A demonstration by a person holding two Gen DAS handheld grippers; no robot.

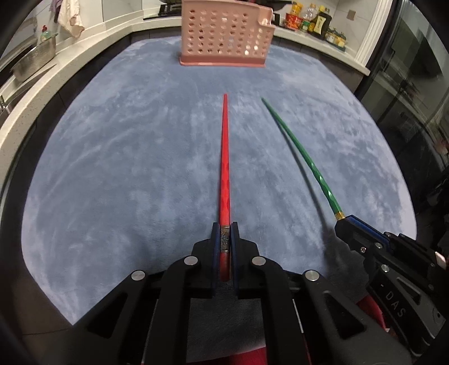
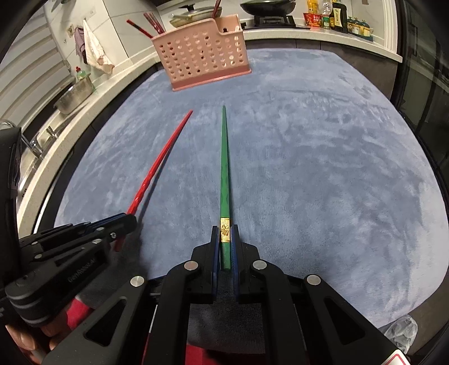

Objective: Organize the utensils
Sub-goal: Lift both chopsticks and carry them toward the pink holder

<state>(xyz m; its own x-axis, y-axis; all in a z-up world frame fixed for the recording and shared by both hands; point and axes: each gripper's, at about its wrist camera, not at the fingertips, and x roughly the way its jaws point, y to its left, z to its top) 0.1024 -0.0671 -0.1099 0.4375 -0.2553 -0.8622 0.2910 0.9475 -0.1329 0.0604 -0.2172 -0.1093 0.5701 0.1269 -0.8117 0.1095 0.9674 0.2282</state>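
Note:
My left gripper [image 1: 225, 228] is shut on the thick end of a red chopstick [image 1: 224, 168], which points straight ahead over the blue mat [image 1: 126, 168]. My right gripper [image 2: 224, 228] is shut on a green chopstick [image 2: 224, 168] just behind its gold band. Each view shows the other tool: the right gripper [image 1: 343, 220] with the green chopstick [image 1: 297, 148] at the right, the left gripper [image 2: 129, 221] with the red chopstick [image 2: 160, 162] at the left. A pink perforated utensil holder [image 1: 224, 36] [image 2: 202, 56] stands at the mat's far edge, with several red chopsticks in it.
A white counter [image 2: 322, 36] curves around the mat, with a steel colander [image 2: 74, 95], a tap [image 2: 33, 143], a hanging cloth [image 2: 94, 47], a pan on the hob [image 2: 268, 7] and sauce bottles [image 2: 334, 18]. A crumpled plastic bag [image 2: 401, 328] lies at the near right.

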